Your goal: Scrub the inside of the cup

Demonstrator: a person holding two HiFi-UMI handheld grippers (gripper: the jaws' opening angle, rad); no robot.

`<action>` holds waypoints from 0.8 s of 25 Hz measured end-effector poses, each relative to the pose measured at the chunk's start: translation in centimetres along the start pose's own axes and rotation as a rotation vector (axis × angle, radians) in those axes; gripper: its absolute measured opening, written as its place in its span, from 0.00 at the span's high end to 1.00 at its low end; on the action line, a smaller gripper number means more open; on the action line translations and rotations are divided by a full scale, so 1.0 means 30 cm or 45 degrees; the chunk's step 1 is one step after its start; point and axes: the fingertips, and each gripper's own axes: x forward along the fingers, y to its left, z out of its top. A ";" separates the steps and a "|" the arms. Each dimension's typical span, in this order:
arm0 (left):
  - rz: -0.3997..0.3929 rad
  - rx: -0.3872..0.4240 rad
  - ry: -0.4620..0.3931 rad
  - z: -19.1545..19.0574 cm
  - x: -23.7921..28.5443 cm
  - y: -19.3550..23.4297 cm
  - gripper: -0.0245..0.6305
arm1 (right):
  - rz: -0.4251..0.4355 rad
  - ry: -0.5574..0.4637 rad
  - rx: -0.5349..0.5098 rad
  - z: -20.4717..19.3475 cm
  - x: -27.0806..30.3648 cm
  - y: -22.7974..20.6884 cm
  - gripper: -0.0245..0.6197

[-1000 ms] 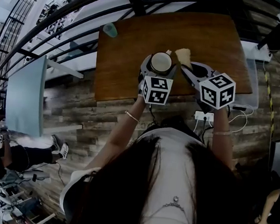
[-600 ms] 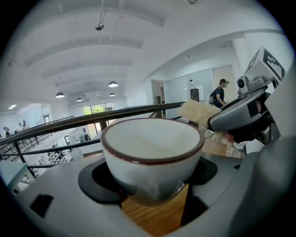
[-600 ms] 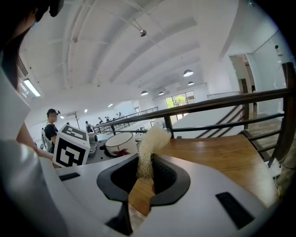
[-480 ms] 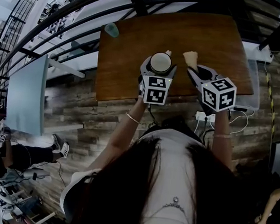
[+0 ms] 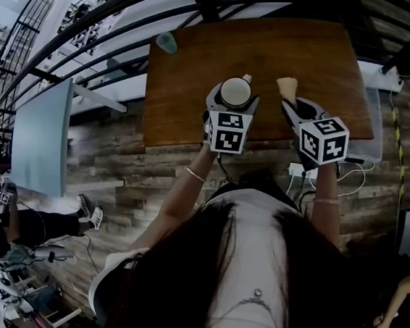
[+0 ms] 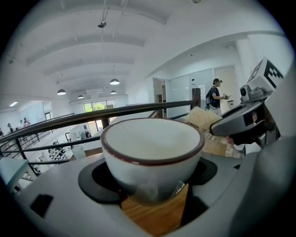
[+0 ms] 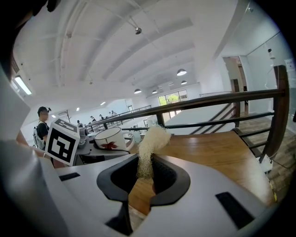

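A white cup [image 5: 235, 92] with a dark red rim sits between the jaws of my left gripper [image 5: 234, 96], which is shut on its sides; the cup [image 6: 151, 155] fills the left gripper view, upright and empty inside. My right gripper [image 5: 293, 97] is shut on a pale fibrous scrubber [image 5: 287, 86], held to the right of the cup and apart from it. In the right gripper view the scrubber [image 7: 150, 148] sticks up from between the jaws, with the cup [image 7: 111, 139] off to the left. The scrubber [image 6: 202, 118] also shows behind the cup's right rim.
Both grippers hover over a brown wooden table [image 5: 193, 71]. A small teal cup [image 5: 164, 42] stands at the table's far left corner. A black railing [image 5: 120, 5] runs behind the table. A power strip [image 5: 300, 170] with cables lies on the floor by the near edge.
My right gripper has drawn the scrubber to the right, away from the cup. The left gripper and cup have stayed put.
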 end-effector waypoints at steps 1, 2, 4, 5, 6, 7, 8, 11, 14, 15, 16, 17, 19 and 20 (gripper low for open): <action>-0.001 0.001 0.002 -0.002 -0.001 0.000 0.33 | -0.005 0.003 -0.001 -0.002 0.000 -0.004 0.84; 0.000 0.001 0.003 -0.005 -0.001 0.000 0.33 | -0.008 0.006 -0.001 -0.004 -0.001 -0.008 0.84; 0.001 -0.002 0.011 -0.012 -0.003 0.002 0.33 | -0.010 0.014 -0.001 -0.010 0.000 -0.012 0.84; 0.002 -0.003 0.012 -0.013 -0.005 0.004 0.33 | -0.011 0.017 0.000 -0.013 0.000 -0.013 0.84; 0.003 -0.003 0.011 -0.014 -0.006 0.006 0.33 | -0.012 0.020 0.001 -0.016 0.000 -0.014 0.84; 0.005 -0.006 0.012 -0.017 -0.007 0.008 0.33 | -0.014 0.023 0.001 -0.019 0.001 -0.015 0.84; 0.007 -0.011 0.015 -0.022 -0.009 0.011 0.33 | -0.016 0.027 -0.001 -0.023 0.001 -0.016 0.84; 0.007 -0.023 0.021 -0.028 -0.012 0.010 0.33 | -0.028 0.043 -0.013 -0.035 0.003 -0.021 0.84; 0.006 -0.026 0.013 -0.024 -0.012 0.013 0.33 | -0.028 0.049 -0.013 -0.037 0.006 -0.021 0.84; 0.006 -0.028 0.015 -0.023 -0.013 0.015 0.33 | -0.027 0.051 -0.011 -0.038 0.007 -0.019 0.84; 0.003 -0.027 0.016 -0.020 -0.016 0.015 0.33 | -0.025 0.053 -0.008 -0.040 0.008 -0.017 0.84; 0.001 -0.023 0.015 -0.014 -0.020 0.014 0.33 | -0.024 0.055 -0.007 -0.043 0.009 -0.016 0.84; -0.001 -0.018 0.012 -0.010 -0.023 0.012 0.33 | -0.024 0.057 -0.005 -0.050 0.009 -0.016 0.84; -0.001 -0.018 0.010 -0.012 -0.022 0.011 0.33 | -0.025 0.058 -0.005 -0.053 0.009 -0.015 0.84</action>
